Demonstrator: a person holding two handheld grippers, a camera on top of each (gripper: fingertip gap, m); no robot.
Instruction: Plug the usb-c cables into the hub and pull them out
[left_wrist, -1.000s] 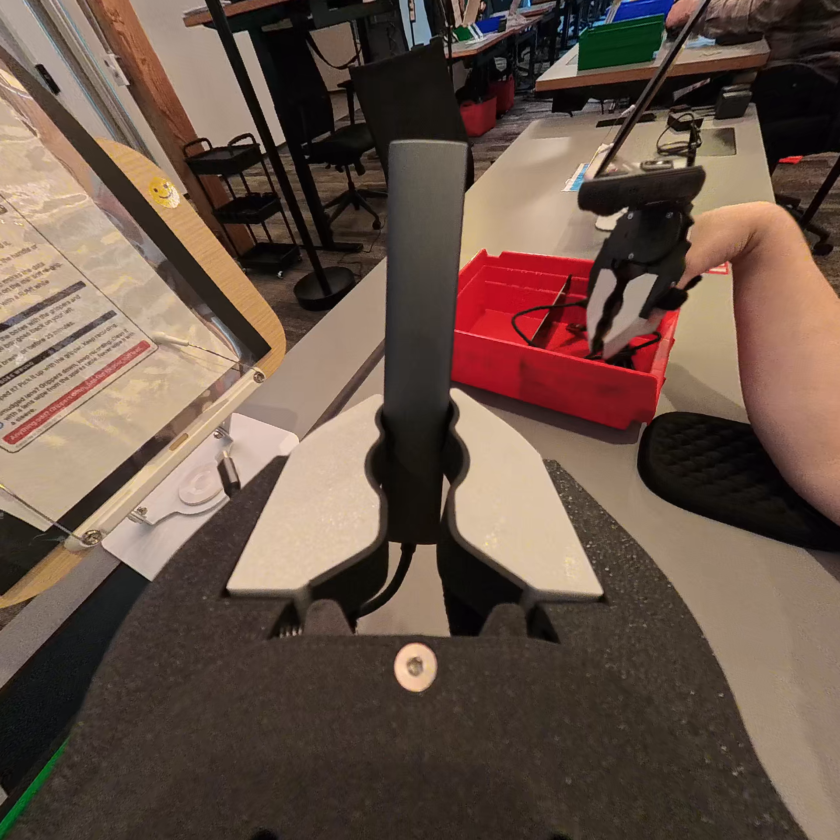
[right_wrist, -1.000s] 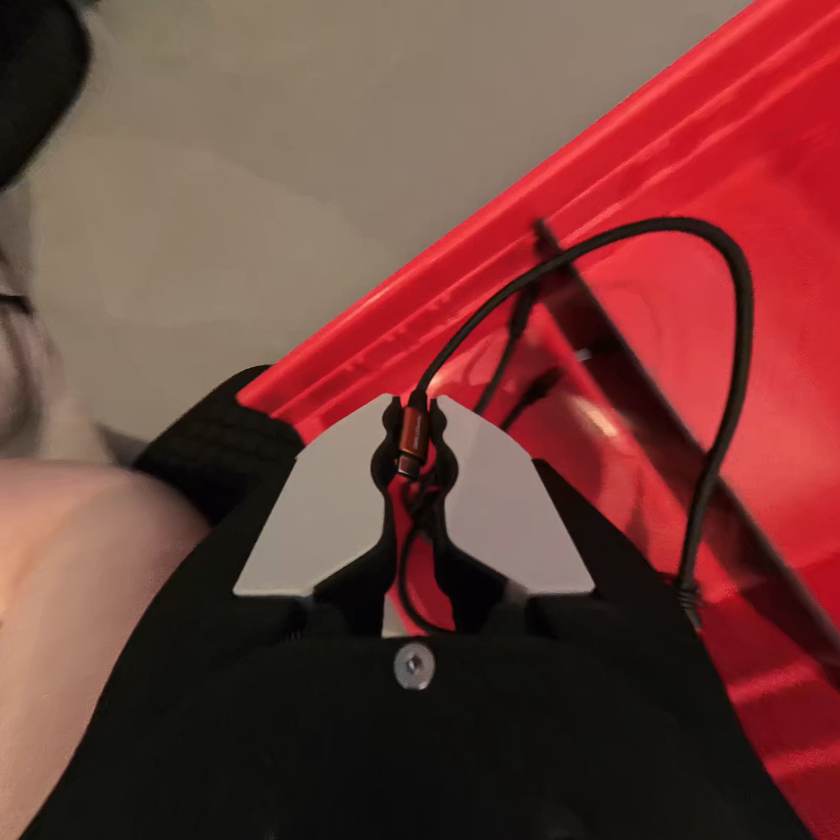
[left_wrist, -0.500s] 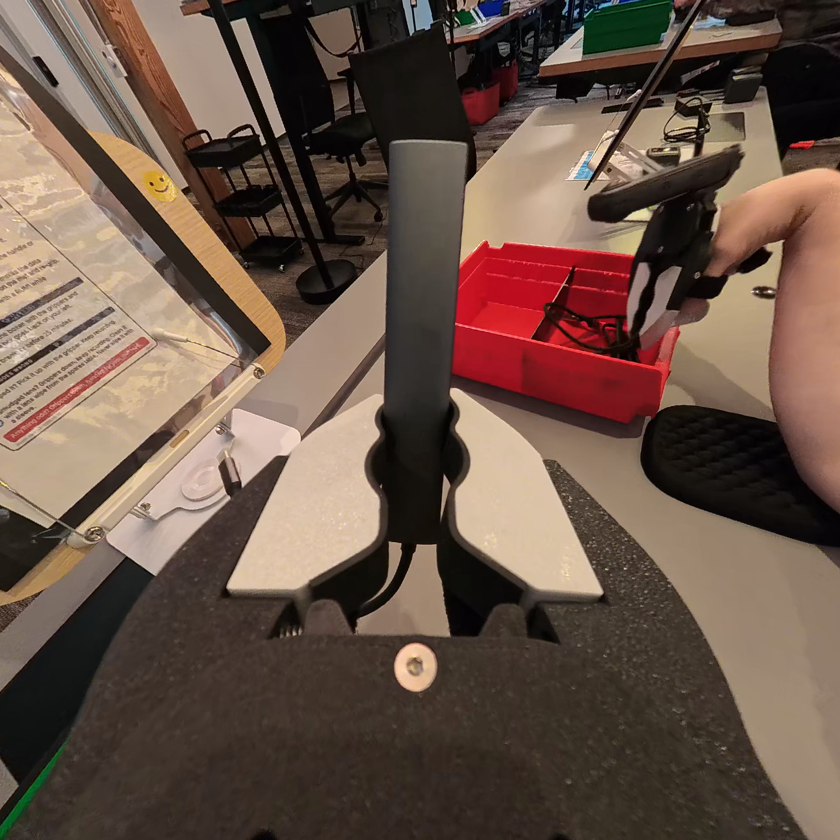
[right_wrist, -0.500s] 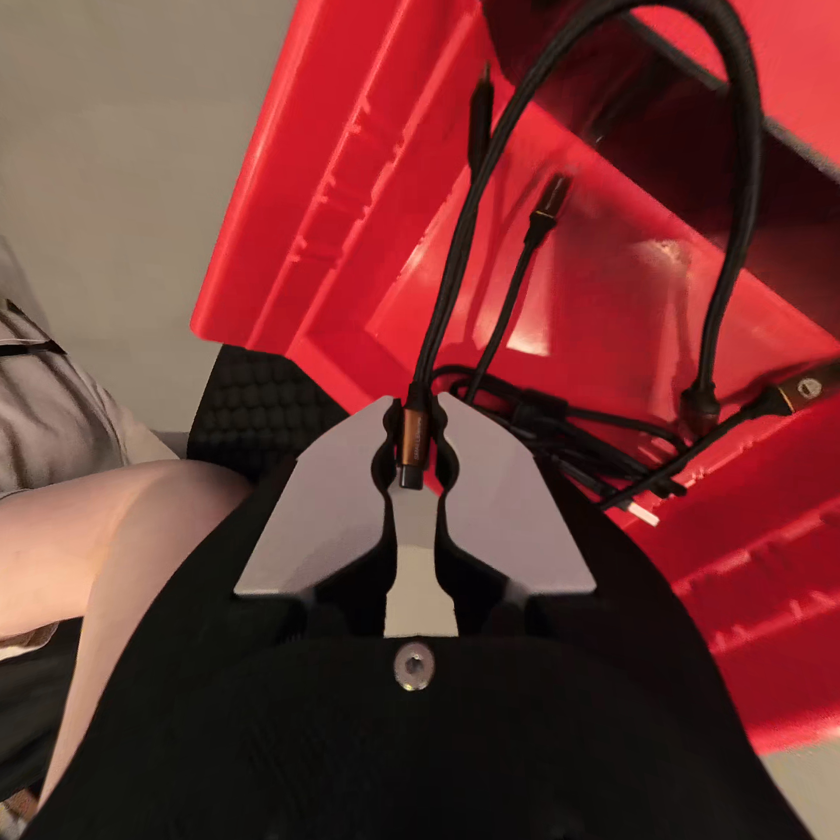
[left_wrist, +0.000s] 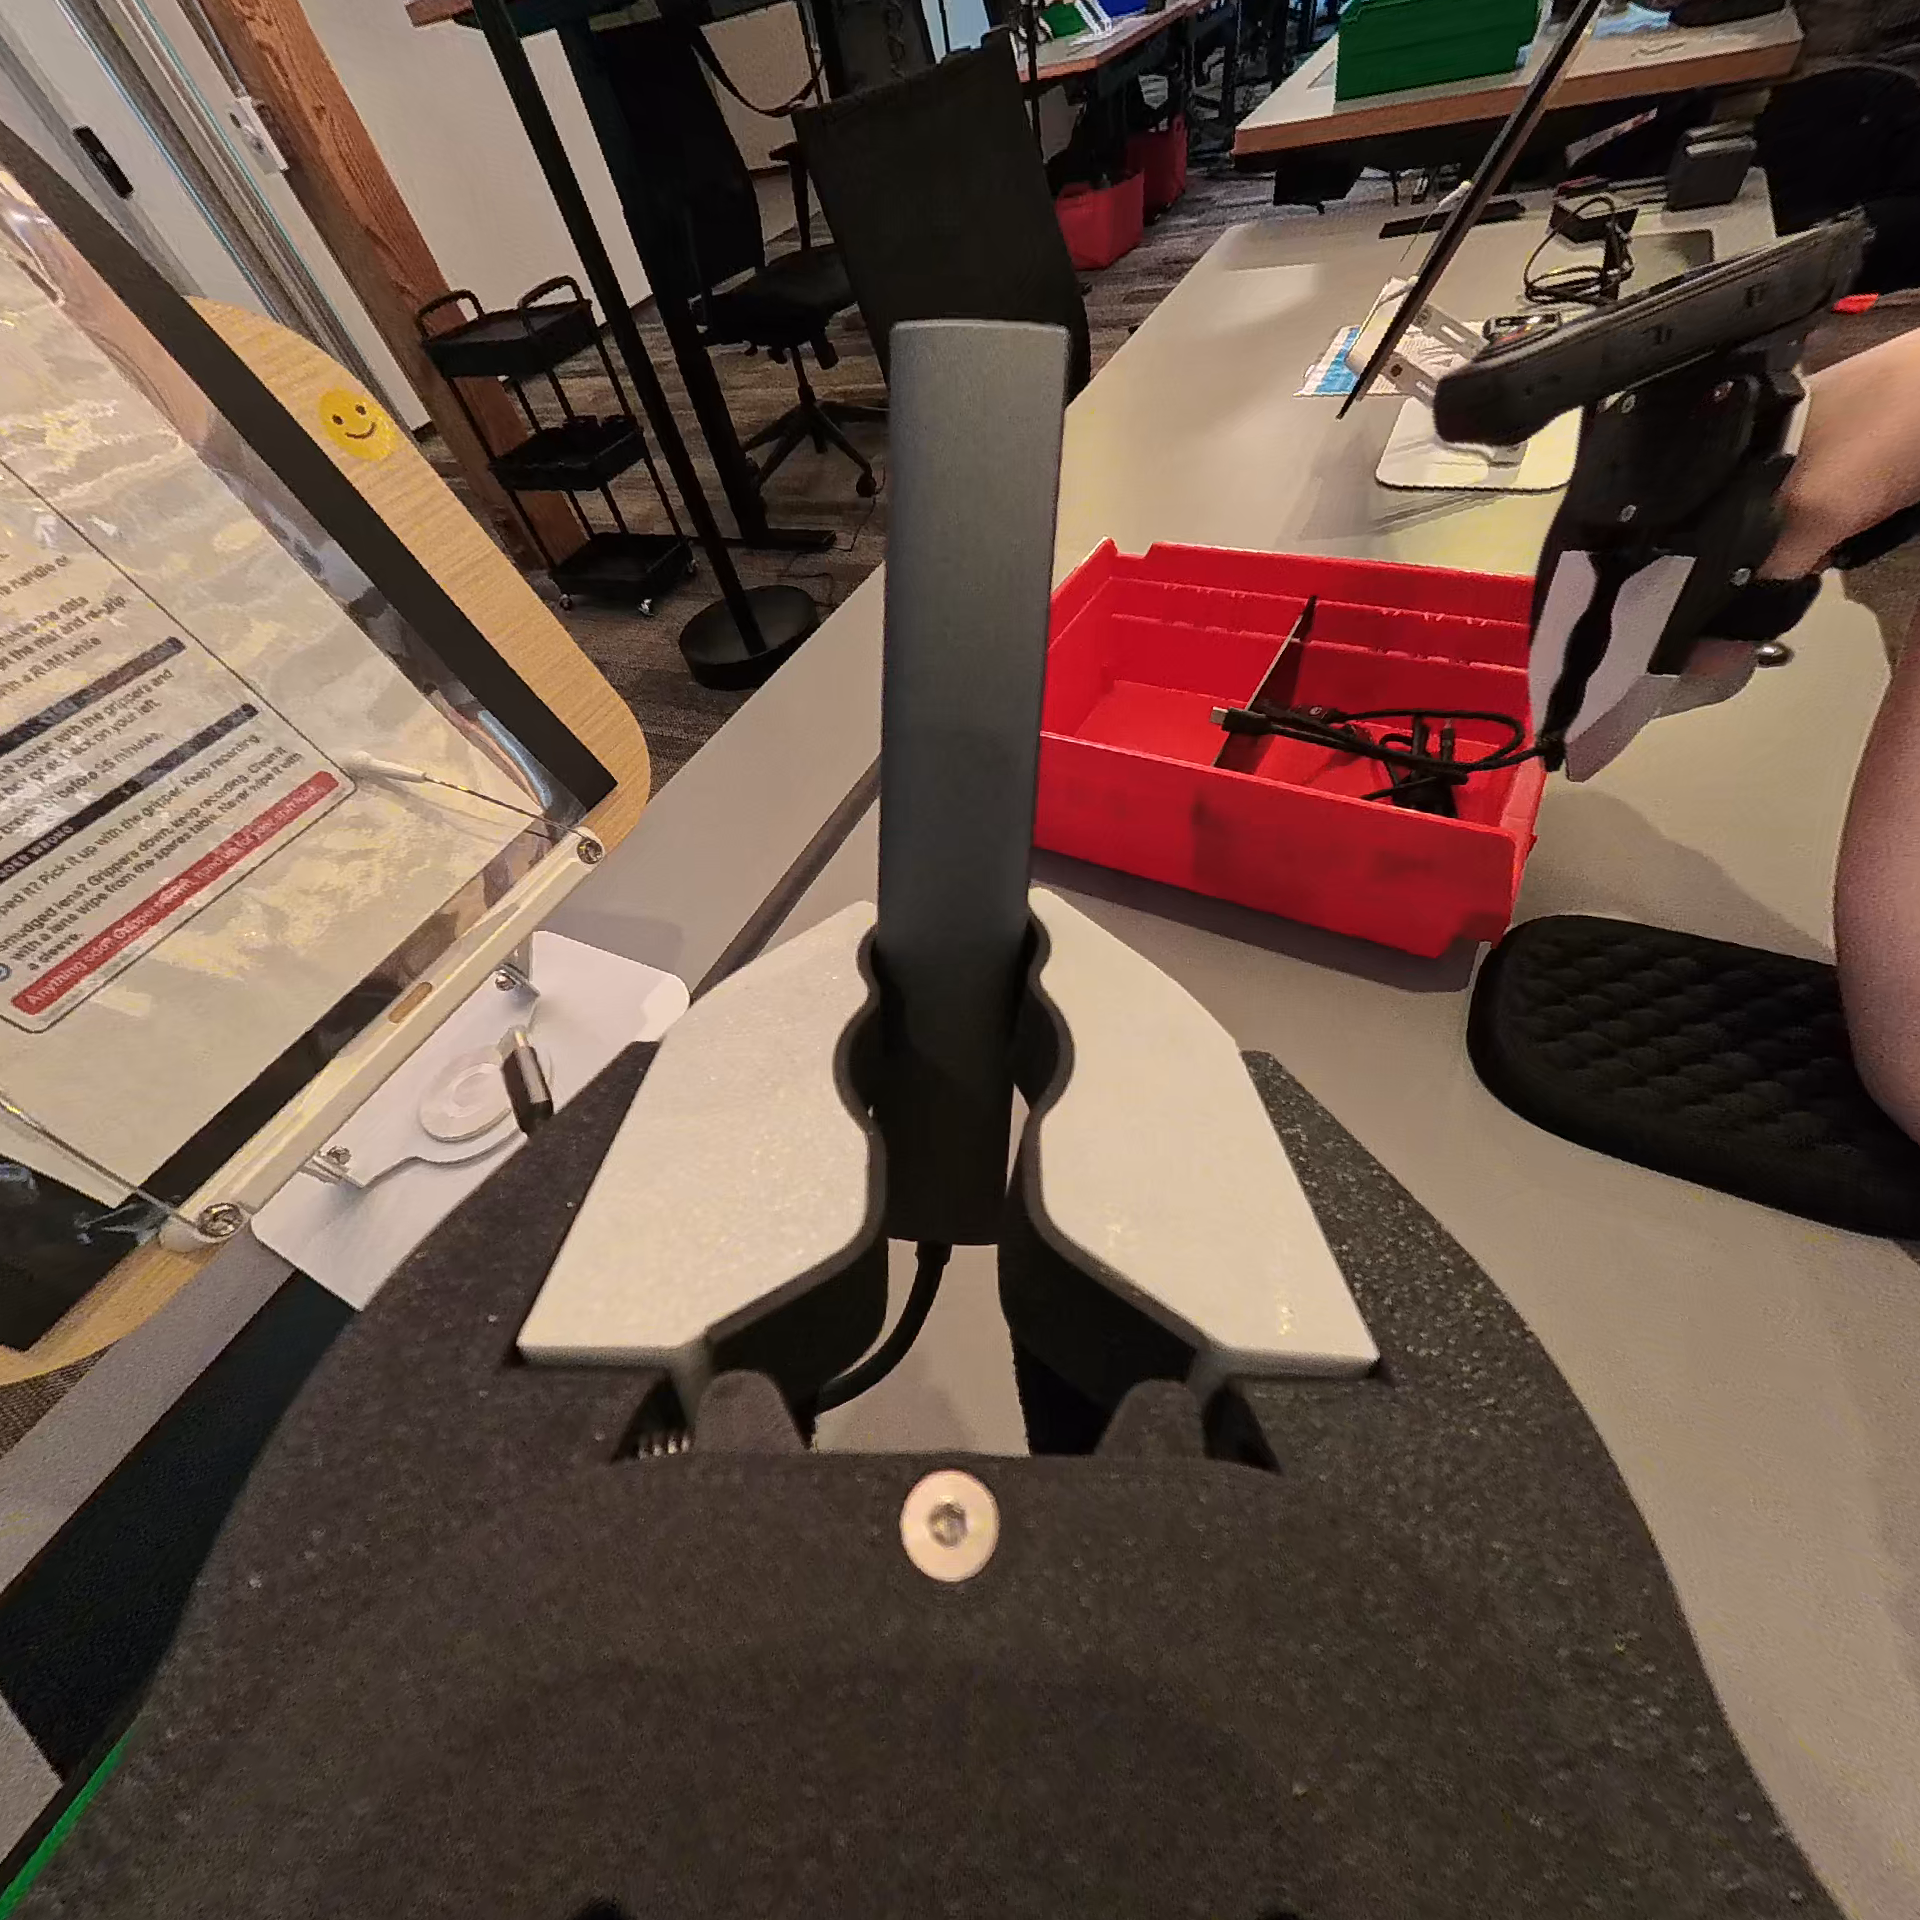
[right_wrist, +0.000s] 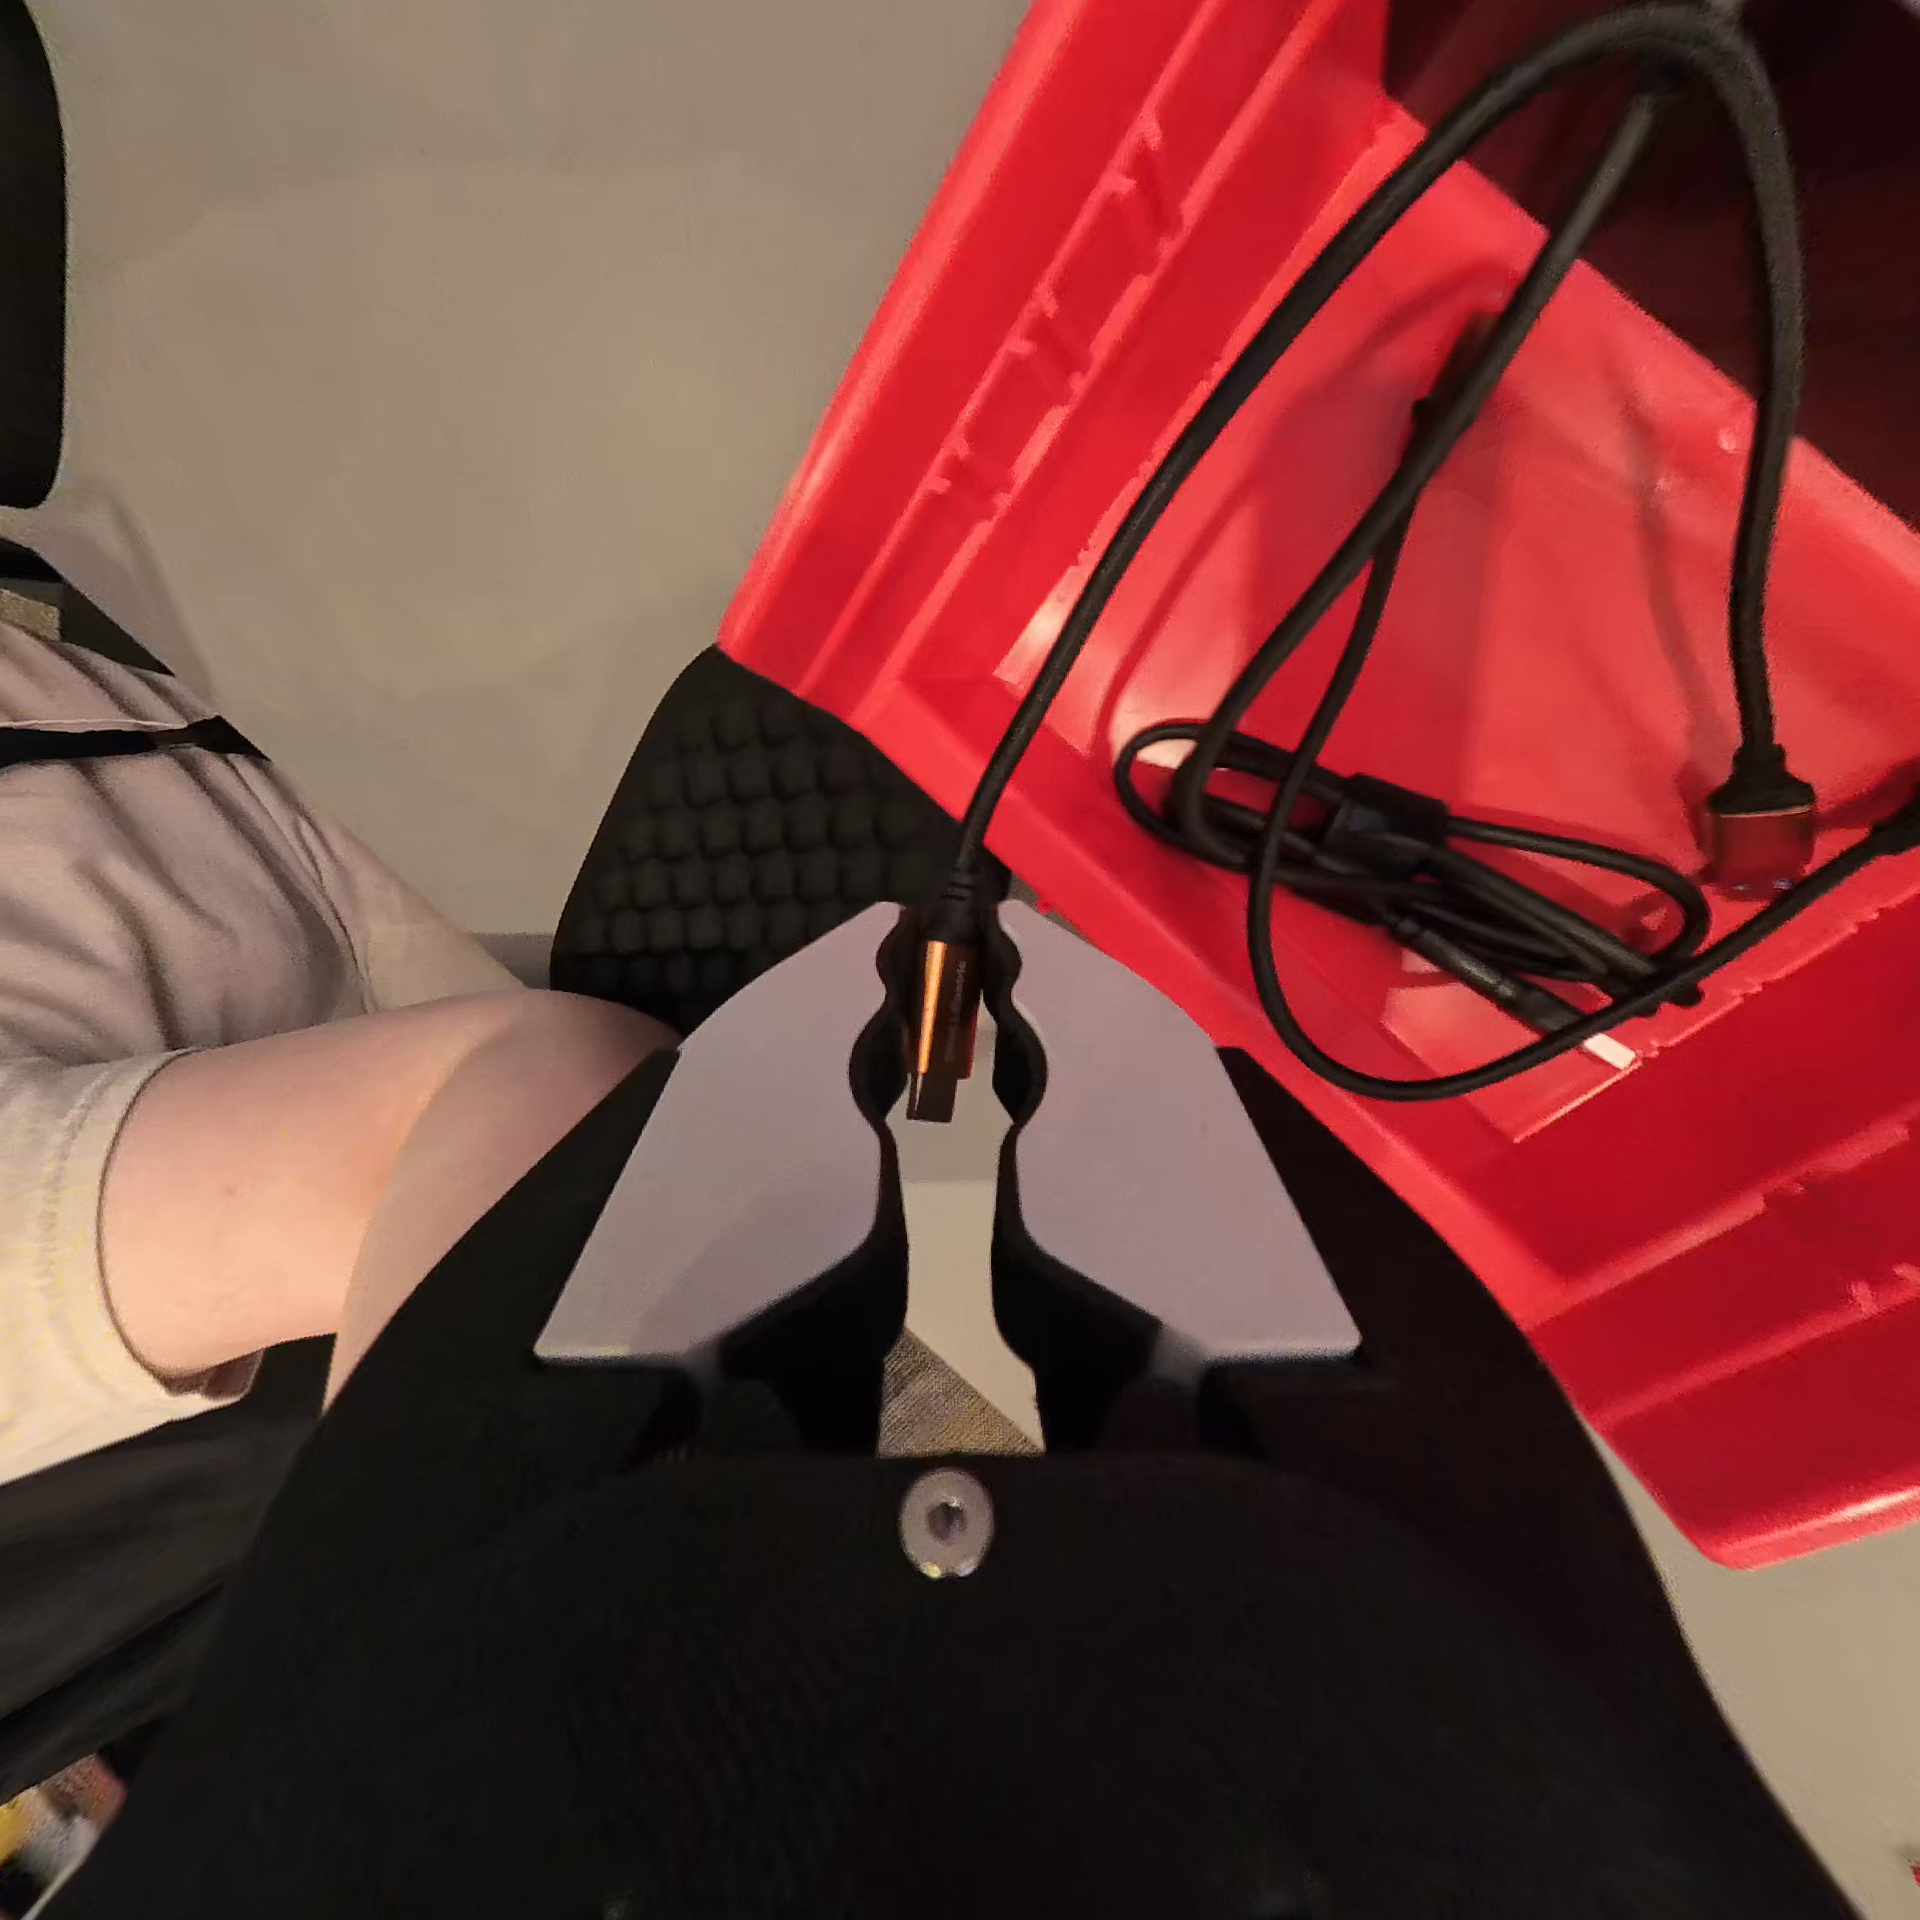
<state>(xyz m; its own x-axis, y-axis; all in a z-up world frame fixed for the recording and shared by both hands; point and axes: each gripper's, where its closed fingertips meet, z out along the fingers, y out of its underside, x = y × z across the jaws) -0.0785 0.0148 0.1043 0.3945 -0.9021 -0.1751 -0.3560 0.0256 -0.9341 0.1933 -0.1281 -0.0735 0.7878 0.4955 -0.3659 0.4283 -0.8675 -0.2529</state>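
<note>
A grey table (left_wrist: 1299, 499) is seen carrying everything in reach, with an office of desks, chairs and a black cart spread behind it. At the left edge a clear acrylic sign holder (left_wrist: 260, 790) with a printed sheet is propped, backed by a wooden board bearing a yellow smiley sticker. A red bin (left_wrist: 1278, 831) is set on the table ahead and to the right, split by a dark divider into compartments; a loose tangle of black cables (right_wrist: 1403, 842) is lain in the compartment on its right side. Just beside the bin's near right corner a black quilted pad (left_wrist: 1683, 1070) is laid flat, and a bare forearm is rested on it. The left gripper (left_wrist: 951, 1049) is clenched around the hub (left_wrist: 971, 665), a long dark grey bar held upright between the fingers, with a short black lead hanging from its lower end. The right gripper (right_wrist: 945, 1013) is held above the bin's right end and is pinched on the copper-coloured plug (right_wrist: 940, 1023) of a usb-c cable (right_wrist: 1195, 468), the plug's tip pointed back toward the camera. The black cord of that cable is drawn up out of the bin in a long arc and is looped back down to another copper-coloured connector (right_wrist: 1761, 821) inside it.
</note>
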